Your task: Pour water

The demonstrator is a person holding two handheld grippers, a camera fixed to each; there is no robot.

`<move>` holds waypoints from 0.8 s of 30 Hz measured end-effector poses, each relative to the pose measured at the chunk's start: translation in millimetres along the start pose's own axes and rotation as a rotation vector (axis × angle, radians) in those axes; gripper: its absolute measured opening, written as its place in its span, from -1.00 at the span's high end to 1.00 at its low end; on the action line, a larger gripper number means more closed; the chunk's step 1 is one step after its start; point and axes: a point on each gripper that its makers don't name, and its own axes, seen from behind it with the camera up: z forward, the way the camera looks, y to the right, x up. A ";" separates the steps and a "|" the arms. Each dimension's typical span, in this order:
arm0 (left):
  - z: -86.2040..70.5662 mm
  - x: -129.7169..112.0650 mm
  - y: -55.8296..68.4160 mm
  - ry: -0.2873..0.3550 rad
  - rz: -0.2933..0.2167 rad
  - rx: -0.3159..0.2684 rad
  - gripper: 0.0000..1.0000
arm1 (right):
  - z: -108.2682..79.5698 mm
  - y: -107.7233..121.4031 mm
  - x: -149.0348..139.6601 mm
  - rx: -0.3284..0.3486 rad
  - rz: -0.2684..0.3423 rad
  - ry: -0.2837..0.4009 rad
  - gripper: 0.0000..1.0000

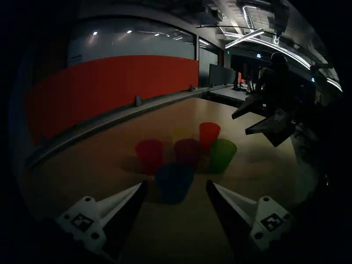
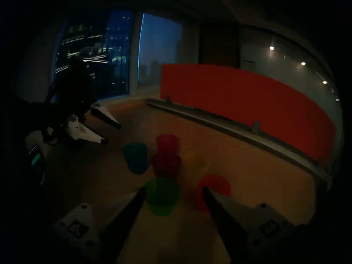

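Facing the clustered cups (image 1: 188, 152) on the desk (image 1: 101, 171) from different sides, the left tool (image 1: 176, 184) and right tool (image 2: 173, 189) were each spread apart and empty, apparently aligned to pick a pouring cup.

Smooth pale wood-look tabletop (image 1: 110, 163) with a soft sheen, translucent smooth plastic blue cup (image 1: 174, 181) and green cup (image 1: 221, 154), matt white plastic shells and black inner faces on left gripper (image 1: 176, 184), matt red wall panel (image 1: 110, 88), glossy glass pane (image 1: 132, 44)
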 end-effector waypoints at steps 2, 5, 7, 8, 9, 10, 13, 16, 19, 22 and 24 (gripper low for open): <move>2.4 -4.9 0.9 -0.013 -0.004 -0.008 -0.98 | 3.1 -1.1 -6.2 0.004 -0.005 -0.015 -1.00; 4.5 -11.3 -0.2 -0.035 0.005 -0.010 -0.98 | 7.7 -2.6 -13.0 0.008 -0.010 -0.032 -1.00; 5.9 -15.7 -1.6 -0.050 0.018 -0.009 -0.98 | 11.0 -3.7 -16.7 0.013 -0.012 -0.041 -1.00; 6.6 -17.8 -2.3 -0.058 0.025 -0.008 -0.98 | 12.6 -4.2 -18.4 0.015 -0.013 -0.045 -1.00; 7.5 -20.2 -2.8 -0.066 0.032 -0.008 -0.98 | 14.3 -4.6 -20.3 0.017 -0.013 -0.050 -1.00; 8.7 -23.2 -3.1 -0.076 0.038 -0.009 -0.98 | 16.3 -4.7 -23.0 0.019 -0.014 -0.057 -1.00; 12.6 -31.0 -3.9 -0.102 0.050 -0.012 -0.98 | 22.1 -6.0 -30.4 0.025 -0.017 -0.078 -1.00; 17.3 -37.9 -3.9 -0.123 0.056 -0.019 -0.98 | 28.2 -8.6 -36.9 0.034 -0.023 -0.098 -1.00; 22.9 -43.4 -3.4 -0.140 0.057 -0.029 -0.98 | 34.6 -12.2 -41.0 0.046 -0.029 -0.111 -1.00; 28.8 -46.6 -3.5 -0.151 0.058 -0.036 -0.97 | 41.2 -16.4 -44.0 0.060 -0.035 -0.121 -1.00; 32.6 -47.5 -4.2 -0.156 0.061 -0.039 -0.96 | 45.5 -18.7 -46.0 0.068 -0.039 -0.127 -1.00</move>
